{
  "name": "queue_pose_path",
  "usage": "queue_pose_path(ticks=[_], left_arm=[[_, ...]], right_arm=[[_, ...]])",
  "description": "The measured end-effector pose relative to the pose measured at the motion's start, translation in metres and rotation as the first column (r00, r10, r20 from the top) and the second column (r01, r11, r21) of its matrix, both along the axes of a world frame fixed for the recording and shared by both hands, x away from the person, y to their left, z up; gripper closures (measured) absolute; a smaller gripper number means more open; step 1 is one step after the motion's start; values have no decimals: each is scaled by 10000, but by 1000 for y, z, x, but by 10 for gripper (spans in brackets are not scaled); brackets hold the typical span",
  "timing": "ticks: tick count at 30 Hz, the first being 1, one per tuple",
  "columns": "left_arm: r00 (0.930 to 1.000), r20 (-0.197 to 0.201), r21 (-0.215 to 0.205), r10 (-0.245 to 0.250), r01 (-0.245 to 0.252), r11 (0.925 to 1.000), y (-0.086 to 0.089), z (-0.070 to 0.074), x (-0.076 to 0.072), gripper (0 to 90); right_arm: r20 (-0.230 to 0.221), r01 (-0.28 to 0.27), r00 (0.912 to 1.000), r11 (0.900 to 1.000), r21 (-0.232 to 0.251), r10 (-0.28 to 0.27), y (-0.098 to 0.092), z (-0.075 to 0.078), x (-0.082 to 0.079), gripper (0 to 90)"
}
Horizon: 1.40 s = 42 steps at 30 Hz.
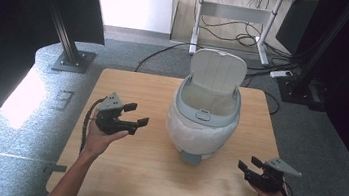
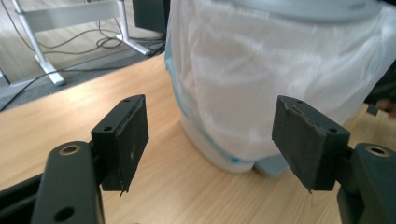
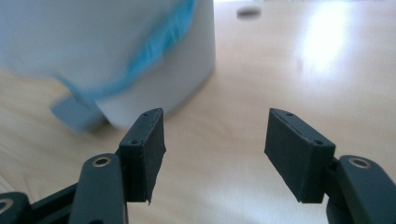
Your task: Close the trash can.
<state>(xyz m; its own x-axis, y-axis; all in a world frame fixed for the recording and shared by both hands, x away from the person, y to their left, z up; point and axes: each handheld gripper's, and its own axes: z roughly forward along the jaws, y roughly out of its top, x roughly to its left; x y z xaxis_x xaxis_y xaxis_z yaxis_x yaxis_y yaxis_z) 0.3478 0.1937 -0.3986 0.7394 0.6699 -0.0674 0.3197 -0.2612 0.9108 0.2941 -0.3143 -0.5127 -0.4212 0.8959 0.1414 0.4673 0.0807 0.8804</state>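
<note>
Near the centre of the light wooden worktop [image 1: 123, 172], a bit toward its far edge, stands the small grey-and-white plastic bin [image 1: 204, 116]. Its hinged lid [image 1: 217, 71] is flipped up at the back, and a white translucent plastic liner bag [image 1: 193, 133] is folded over the rim and hangs down the outside. The bag carries a blue strip [image 3: 154, 46], seen close in the right claw view.

Left claw [image 1: 136, 115]: held above the worktop toward its left edge, pointing at the bin, near it but not touching. Jaws stand apart, nothing between the pads [image 2: 128, 140]; the bag-covered bin wall sits past them.

Right claw [image 1: 250, 164]: by the worktop's near right corner, aimed toward the bin base, clear of it. Jaws parted, nothing gripped; bare wood shows between the pads [image 3: 147, 149].
</note>
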Motion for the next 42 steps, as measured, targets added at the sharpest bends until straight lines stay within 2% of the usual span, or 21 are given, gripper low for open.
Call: queue_pose_path(ticks=[3, 4, 6, 11, 17, 24, 32, 37, 42], left_arm=[[9999, -137, -15, 42, -42, 10000, 5, -9, -3, 268], [9998, -203, -17, 60, -61, 10000, 6, -14, -5, 268], [9996, -270, 8, 65, -65, 10000, 8, -20, -7, 267], [9991, -406, 298, 108, -96, 9995, 8, -37, -13, 263], [9980, -640, 382, 23, 2, 9993, 7, -52, -17, 263], [9959, -909, 457, -10, 51, 9989, 7, -67, -18, 263], [9944, -1057, 506, 8, 46, 9987, 8, -76, -20, 262], [9938, -1112, 512, -4, 61, 9987, 9, -79, -20, 263], [9924, -1225, 478, -72, 131, 9988, 8, -84, -19, 262]], right_arm=[[407, -58, 9992, 9997, 225, 48, -1, 17, 3, 366], [649, -87, 9979, 9997, 245, 71, -1, 30, 6, 364], [719, -85, 9974, 9996, 273, 65, -1, 34, 8, 364], [1243, -334, 9920, 9963, 797, 234, 0, 65, 16, 361], [1759, -582, 9834, 9955, 754, 442, 3, 99, 26, 357], [2065, -838, 9760, 9945, 629, 691, 7, 141, 53, 352], [2046, -1219, 9723, 9920, 335, 1126, 25, 179, 92, 334], [1805, -1328, 9756, 9906, 321, 1250, 33, 188, 115, 329], [1599, -1417, 9782, 9887, 487, 1323, 37, 190, 133, 328]])
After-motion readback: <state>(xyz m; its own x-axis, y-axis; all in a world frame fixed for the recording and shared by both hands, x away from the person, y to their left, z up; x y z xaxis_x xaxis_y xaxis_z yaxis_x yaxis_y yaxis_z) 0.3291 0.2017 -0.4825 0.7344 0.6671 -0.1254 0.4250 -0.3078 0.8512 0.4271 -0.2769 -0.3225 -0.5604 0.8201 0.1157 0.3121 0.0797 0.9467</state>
